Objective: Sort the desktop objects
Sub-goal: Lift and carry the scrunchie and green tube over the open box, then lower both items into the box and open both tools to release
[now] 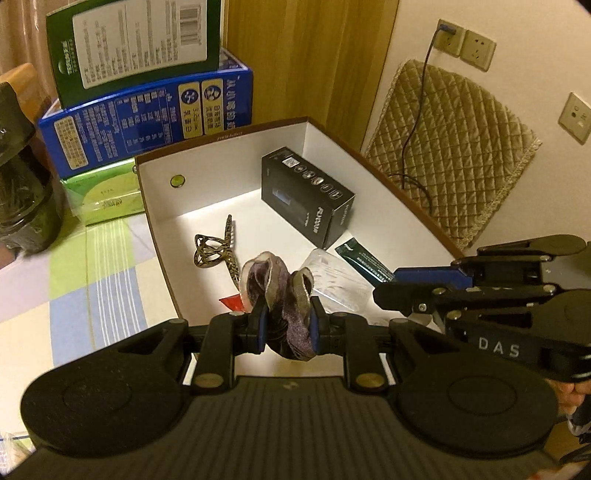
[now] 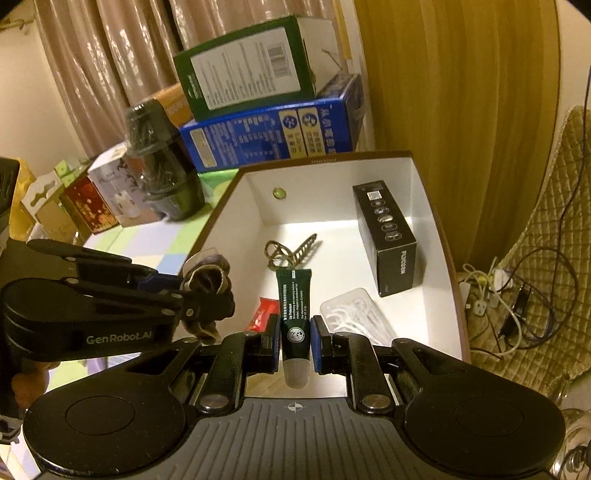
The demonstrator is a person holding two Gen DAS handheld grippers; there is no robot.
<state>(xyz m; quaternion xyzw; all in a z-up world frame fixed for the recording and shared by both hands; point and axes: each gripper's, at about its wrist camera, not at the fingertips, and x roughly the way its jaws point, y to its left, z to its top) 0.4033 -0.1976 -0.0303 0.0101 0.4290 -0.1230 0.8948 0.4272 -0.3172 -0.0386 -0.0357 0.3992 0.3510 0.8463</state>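
Grippers both loaded: our left gripper [image 1: 287, 325] pinches a scrunchie [image 1: 280, 291], our right gripper [image 2: 295, 341] clamps a green tube [image 2: 294, 310] (long axis pointing ahead). The white box [image 2: 332, 162] lies directly below and forward of both.

You work at a table covered by a cloth [image 1: 92, 266] checked in pale green, blue and lilac. Behind it you see a cream wall [image 1: 524, 22] carrying wall sockets [image 1: 465, 42], one with a dark cable [image 1: 417, 110] plugged in. A wood-grain panel [image 1: 306, 62] stands beside the wall. A quilted tan cover [image 1: 454, 147] leans below the sockets. Shiny beige curtains [image 2: 110, 55] hang at left. Lighting is warm and dim.
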